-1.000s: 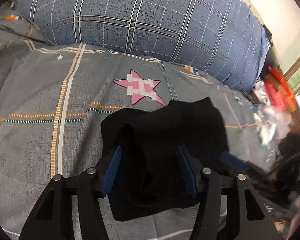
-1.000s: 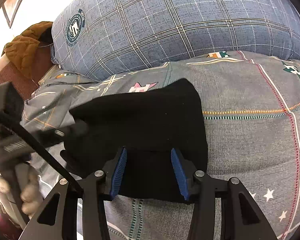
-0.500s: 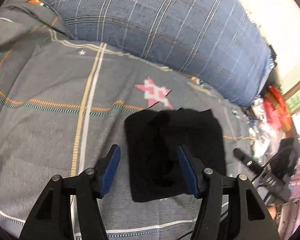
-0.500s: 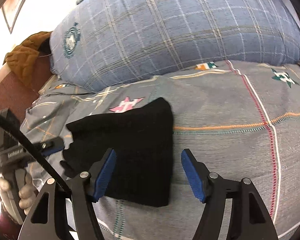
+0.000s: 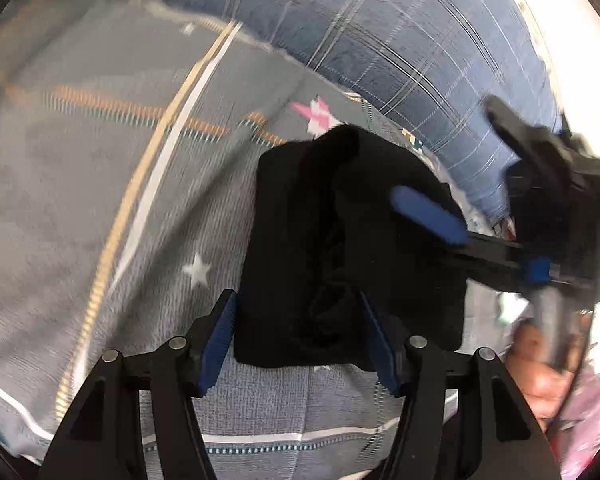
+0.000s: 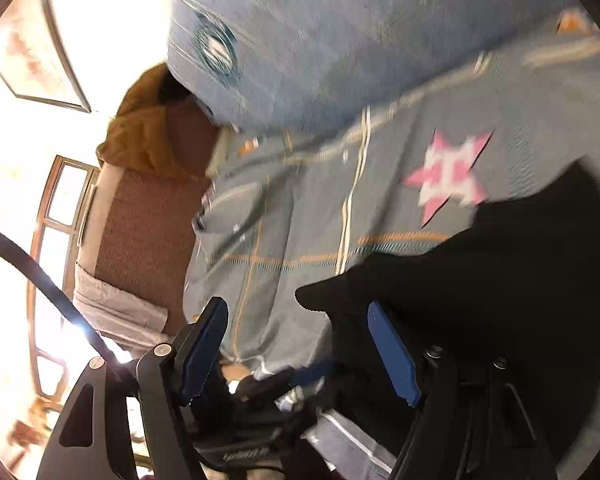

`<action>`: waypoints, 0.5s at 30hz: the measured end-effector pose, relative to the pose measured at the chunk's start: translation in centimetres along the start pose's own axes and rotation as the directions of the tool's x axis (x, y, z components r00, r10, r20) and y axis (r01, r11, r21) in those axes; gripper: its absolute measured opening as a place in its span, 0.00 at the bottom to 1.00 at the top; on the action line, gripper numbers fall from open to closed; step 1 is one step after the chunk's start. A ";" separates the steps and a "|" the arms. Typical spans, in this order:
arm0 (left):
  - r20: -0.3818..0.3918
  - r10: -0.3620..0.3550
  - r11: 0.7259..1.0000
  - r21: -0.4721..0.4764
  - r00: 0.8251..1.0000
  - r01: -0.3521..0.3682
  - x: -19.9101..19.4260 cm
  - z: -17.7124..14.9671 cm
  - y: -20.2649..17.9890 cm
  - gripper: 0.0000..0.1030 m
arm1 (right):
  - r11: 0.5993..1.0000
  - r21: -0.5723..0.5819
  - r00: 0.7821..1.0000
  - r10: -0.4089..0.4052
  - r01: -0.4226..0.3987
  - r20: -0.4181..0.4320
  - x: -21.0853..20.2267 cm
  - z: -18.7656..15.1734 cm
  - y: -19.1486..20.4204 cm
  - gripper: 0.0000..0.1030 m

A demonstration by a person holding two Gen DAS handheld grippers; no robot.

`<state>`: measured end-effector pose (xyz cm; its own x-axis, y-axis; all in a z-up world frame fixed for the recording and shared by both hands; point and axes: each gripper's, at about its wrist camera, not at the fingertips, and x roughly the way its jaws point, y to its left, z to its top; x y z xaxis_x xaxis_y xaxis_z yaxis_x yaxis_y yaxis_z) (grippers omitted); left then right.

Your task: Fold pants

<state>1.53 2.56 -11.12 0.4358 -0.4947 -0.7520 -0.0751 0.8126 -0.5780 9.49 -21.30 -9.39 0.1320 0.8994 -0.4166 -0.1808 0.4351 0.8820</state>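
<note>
The black pants (image 5: 340, 248) lie folded into a small block on the grey bedspread (image 5: 100, 200). My left gripper (image 5: 300, 336) is open, its blue pads either side of the block's near edge. The right gripper's blue finger (image 5: 428, 212) reaches over the block from the right in the left wrist view. In the right wrist view the pants (image 6: 500, 280) fill the right side, and my right gripper (image 6: 296, 352) is open, with its right pad over the cloth's edge. The view is blurred and tilted.
A large blue plaid pillow (image 5: 380, 40) lies behind the pants. A pink star (image 6: 448, 176) is printed on the bedspread. A brown headboard (image 6: 140, 232) and a mustard cloth (image 6: 140, 136) stand at the left, with a window (image 6: 56, 208) beyond.
Both grippers have moved in over the folded pants. The right gripper has swung left and tilted, and now shows in the left wrist view. Both stay open.
</note>
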 end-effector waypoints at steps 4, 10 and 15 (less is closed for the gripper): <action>0.035 -0.011 1.000 0.012 0.999 0.010 -0.3 0.1 0.4 0.59 | 0.998 0.059 1.000 -0.014 0.015 -0.004 2.7 1.4 -1.4 0.75; 0.029 -0.037 0.999 0.031 0.999 0.036 -1.7 0.0 -0.1 0.59 | 0.998 0.001 0.997 -0.057 0.057 0.057 1.1 0.2 0.7 0.75; 0.141 0.088 0.985 0.136 0.986 -0.107 -6.0 -0.3 -2.0 0.59 | 0.981 -0.101 0.968 -0.139 0.163 0.211 -5.1 -3.9 3.5 0.80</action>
<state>-1.26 3.81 -5.52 0.5496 -0.3732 -0.7474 0.0016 0.8952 -0.4458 4.36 -24.17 -5.05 0.3584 0.8009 -0.4797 -0.2543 0.5782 0.7753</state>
